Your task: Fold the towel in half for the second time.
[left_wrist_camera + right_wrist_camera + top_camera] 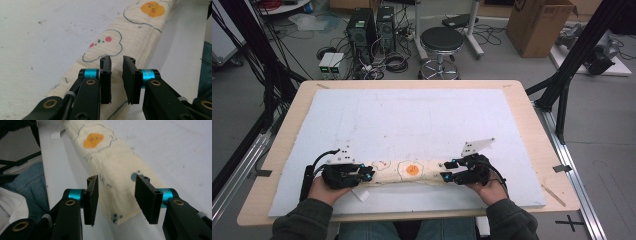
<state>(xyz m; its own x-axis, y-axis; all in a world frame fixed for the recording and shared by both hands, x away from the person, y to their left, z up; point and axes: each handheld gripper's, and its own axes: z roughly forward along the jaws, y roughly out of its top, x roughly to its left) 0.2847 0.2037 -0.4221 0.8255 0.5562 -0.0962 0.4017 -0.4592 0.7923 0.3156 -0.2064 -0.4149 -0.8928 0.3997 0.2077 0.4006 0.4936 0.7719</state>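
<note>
I see both grippers — left gripper (368, 174) narrowly open, right gripper (448, 170) wide open — at the rolled cloth's (409, 171) ends

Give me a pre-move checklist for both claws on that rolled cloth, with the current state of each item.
1. Left claw open: ok, narrow gap between the jaws.
2. Right claw open: ok, wide gap.
3. Right claw straddles the end of the cream rolled cloth with egg prints: ok, the cloth end lies between the jaws.
4. Left claw lined up over the cloth's other end: ok; contact with it, cannot tell.
5. Cloth lies straight near the front edge of the white foam board: ok.
6. Loose white tab near the left claw out of the way: cannot tell.
</note>
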